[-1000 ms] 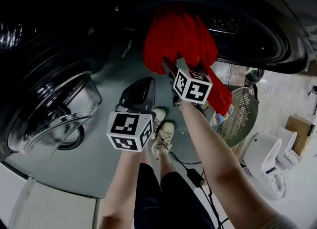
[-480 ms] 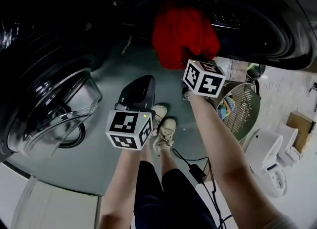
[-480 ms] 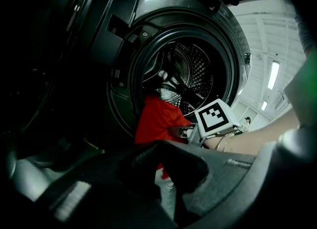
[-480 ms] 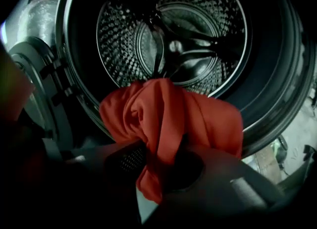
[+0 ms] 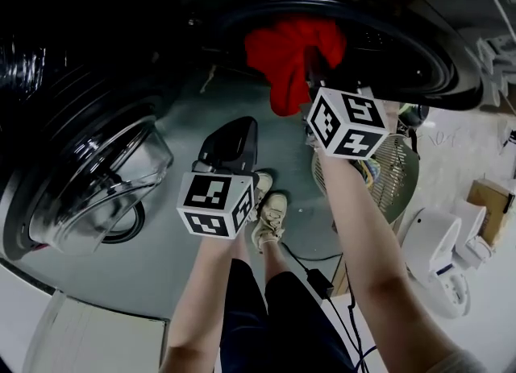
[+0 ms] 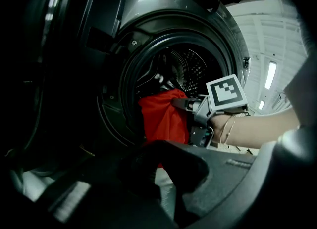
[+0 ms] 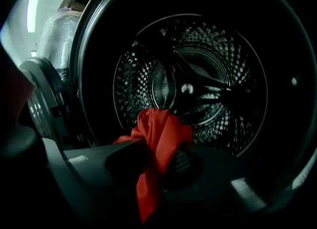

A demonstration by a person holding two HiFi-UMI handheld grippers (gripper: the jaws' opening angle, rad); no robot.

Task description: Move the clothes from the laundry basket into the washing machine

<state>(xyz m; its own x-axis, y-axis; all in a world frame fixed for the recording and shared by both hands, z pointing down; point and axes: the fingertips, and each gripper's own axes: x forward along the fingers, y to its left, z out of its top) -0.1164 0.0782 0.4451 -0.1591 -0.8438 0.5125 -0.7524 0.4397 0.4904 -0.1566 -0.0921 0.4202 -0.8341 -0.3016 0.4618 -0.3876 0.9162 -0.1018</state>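
**Red garment at the mouth of the drum, not yet released**

The right gripper (image 7: 154,160) has its jaws clenched on a bunched red garment (image 7: 159,131). It holds the garment right at the opening of the washing machine (image 5: 407,37). From the left gripper view, most of the cloth (image 6: 163,116) hangs over the lower lip of the opening, and one loose tail drops below the jaws.

The left gripper (image 5: 232,134) waits lower, outside the machine. Its jaws seem drawn together with nothing between them.

I think the step is to place the garment, and the tail is the point to watch. It would be better to carry the bundle further in, past the door rim (image 7: 86,74) and a little upward. The tail then follows over the lip before the jaws let go. If released here, the cloth could stay draped on the rim or slide out to the floor.

There is good room ahead, because the perforated drum (image 7: 208,79) is deep and the round opening is wide around the gripper. The open door glass (image 5: 97,182) stands to the left, near the left gripper but apart from it. The laundry basket (image 5: 401,171) stands just behind the right forearm, so drawing straight back needs a little care.
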